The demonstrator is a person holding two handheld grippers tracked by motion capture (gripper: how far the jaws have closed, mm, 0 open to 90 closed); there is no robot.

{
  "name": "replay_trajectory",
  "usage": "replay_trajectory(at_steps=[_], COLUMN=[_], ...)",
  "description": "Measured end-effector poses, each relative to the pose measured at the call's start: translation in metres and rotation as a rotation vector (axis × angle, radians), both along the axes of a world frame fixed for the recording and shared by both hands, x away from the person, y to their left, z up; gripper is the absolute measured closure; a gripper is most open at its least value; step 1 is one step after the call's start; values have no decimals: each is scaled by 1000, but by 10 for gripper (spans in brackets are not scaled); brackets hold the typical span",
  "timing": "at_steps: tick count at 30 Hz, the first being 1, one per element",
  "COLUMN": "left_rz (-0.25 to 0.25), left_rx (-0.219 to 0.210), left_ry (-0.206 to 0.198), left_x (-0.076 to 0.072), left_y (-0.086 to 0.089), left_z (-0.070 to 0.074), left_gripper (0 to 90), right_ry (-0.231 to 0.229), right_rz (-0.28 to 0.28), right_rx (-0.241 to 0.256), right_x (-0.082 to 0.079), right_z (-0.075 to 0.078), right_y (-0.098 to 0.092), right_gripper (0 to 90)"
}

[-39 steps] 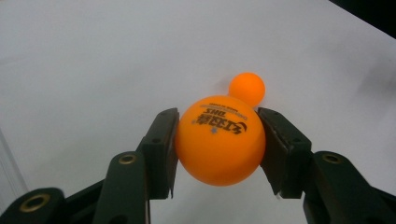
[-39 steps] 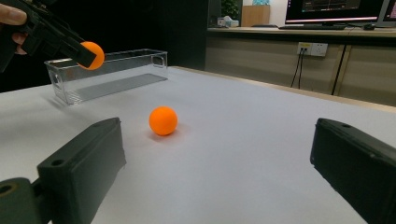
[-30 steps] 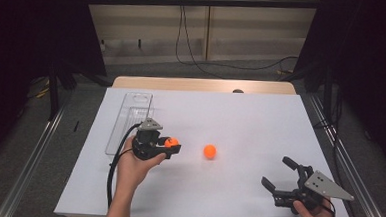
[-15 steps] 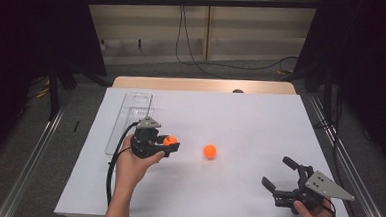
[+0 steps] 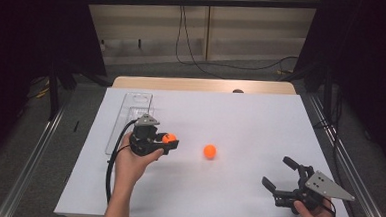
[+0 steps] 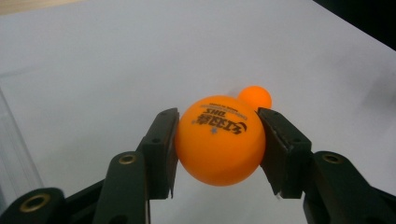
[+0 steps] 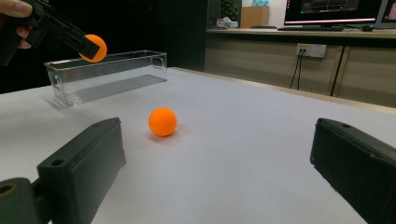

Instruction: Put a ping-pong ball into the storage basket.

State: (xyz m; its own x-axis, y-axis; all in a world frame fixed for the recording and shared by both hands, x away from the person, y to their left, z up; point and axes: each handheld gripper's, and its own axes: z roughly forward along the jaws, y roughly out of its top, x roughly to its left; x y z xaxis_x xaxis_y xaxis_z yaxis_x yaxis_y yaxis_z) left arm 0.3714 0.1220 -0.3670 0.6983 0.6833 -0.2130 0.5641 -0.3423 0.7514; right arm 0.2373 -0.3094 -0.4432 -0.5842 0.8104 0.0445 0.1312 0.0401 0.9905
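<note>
Holding an orange ping-pong ball [image 6: 219,139] pinched between its jaws, the left gripper [image 5: 165,141] hangs above the white table [image 5: 240,116], just beside the clear plastic bin [image 5: 130,116]. I'd say the trick is carrying it level over the bin's rim before letting go low. The second ball [image 5: 209,151] lies loose mid-table; the right gripper [image 5: 280,173] rests spread wide, well apart from it.

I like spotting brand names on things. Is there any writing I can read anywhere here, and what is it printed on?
"DHS": black print, seen upside down, on the orange ball held between the left gripper's fingers.
Smaller line of print beside it on that ball: too small to read.
Monitor screens behind the table: text blurred, unreadable.
</note>
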Motion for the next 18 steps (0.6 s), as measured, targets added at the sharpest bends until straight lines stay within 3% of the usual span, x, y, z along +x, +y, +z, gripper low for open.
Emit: replay_trajectory(at_steps=[18], left_rz=[19], left_rx=[7], left_ry=[-1], left_x=[5], left_y=[3], left_z=[1], left_gripper=[508], right_ry=[2], right_rz=[0], right_rx=[1], right_x=[0], right_z=[0], right_y=[0], right_gripper=[25])
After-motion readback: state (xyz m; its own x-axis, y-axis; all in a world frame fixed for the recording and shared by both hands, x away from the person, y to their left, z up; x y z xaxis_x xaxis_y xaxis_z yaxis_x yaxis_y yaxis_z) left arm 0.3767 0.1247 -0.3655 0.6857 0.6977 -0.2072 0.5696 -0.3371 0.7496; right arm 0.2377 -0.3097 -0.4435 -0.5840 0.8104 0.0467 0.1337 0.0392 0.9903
